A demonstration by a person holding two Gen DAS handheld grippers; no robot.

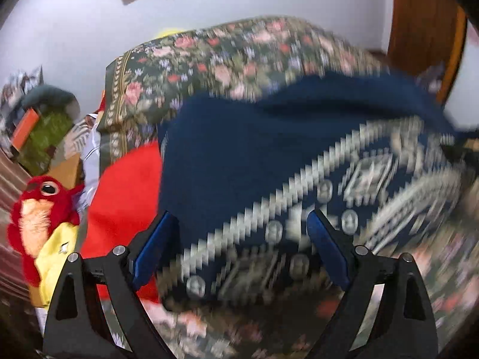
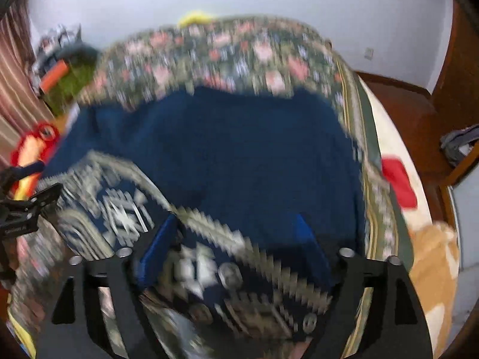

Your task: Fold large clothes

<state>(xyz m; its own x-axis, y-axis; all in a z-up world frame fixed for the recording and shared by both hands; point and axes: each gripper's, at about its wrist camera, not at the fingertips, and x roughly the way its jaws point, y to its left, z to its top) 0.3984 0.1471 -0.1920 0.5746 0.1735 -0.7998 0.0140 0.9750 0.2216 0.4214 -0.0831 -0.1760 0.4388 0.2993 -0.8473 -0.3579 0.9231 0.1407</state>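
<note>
A large navy sweater (image 1: 239, 149) with a pale zigzag and diamond pattern lies spread on the floral bedspread (image 1: 239, 51). The picture is blurred. My left gripper (image 1: 242, 224) hangs open over the patterned band; its blue pads (image 1: 155, 245) stand wide apart and grip nothing. In the right wrist view the same sweater (image 2: 224, 149) fills the middle. My right gripper (image 2: 236, 221) is open above the patterned edge, its blue pads (image 2: 155, 251) clear of the cloth. A black part of the other tool (image 2: 27, 209) shows at the left edge.
A red plush toy (image 1: 39, 206) and a yellow cloth (image 1: 57, 263) lie at the left beside a red cloth (image 1: 125, 197). The bed's right edge (image 2: 389, 137) carries a red patch (image 2: 399, 182). Clutter (image 1: 39, 125) stands at the left wall, and a wooden door (image 1: 425, 27) at the right.
</note>
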